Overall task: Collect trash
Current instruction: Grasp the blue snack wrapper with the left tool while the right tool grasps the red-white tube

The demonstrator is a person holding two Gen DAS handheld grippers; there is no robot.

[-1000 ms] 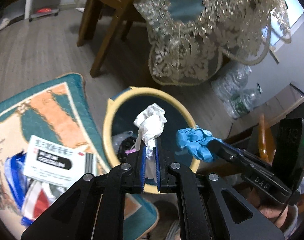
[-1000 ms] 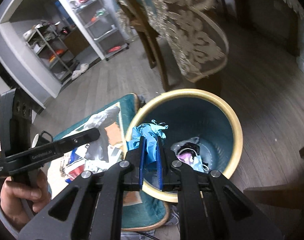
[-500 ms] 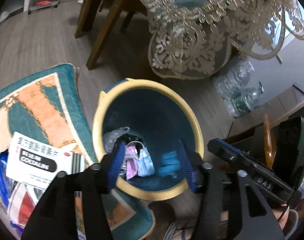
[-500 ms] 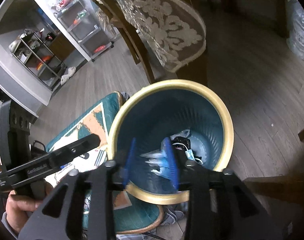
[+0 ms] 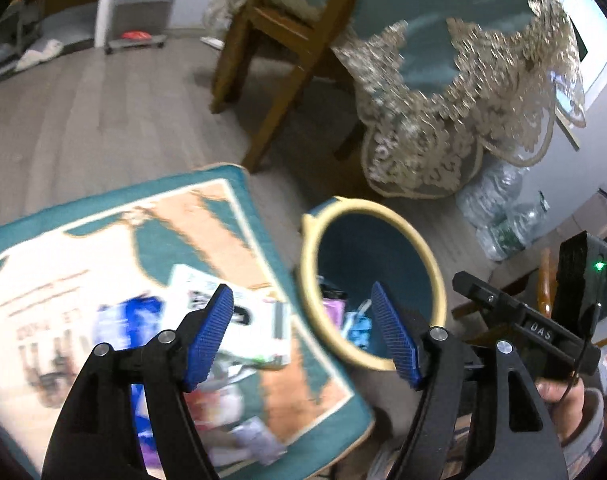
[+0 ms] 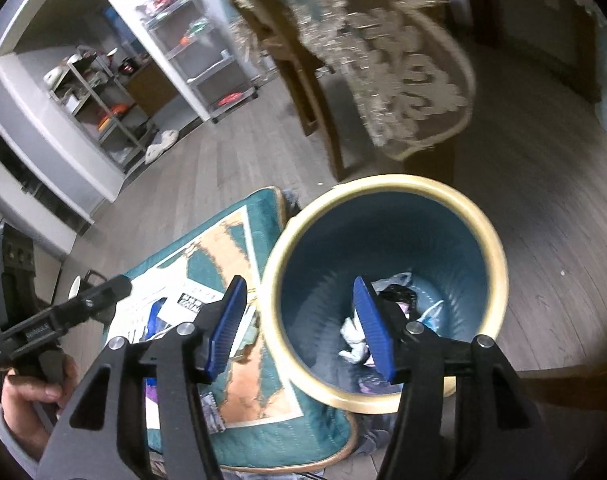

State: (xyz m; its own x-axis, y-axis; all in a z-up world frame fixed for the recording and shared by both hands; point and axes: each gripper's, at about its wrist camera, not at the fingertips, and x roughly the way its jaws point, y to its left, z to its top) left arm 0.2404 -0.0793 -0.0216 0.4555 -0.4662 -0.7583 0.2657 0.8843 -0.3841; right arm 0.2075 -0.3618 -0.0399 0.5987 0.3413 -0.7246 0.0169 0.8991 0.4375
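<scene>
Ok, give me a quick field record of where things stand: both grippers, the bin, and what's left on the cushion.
left gripper: open, nothing between its pads, jaws just been opening, over the cushion edge beside the bin
right gripper: open, empty, jaws just been opening, over the bin's near rim
bin: upright on the floor, holds white tissue and other scraps
cushion: beside the bin, still littered
remaining trash: white printed box, blue wrapper, blurred bits below
</scene>
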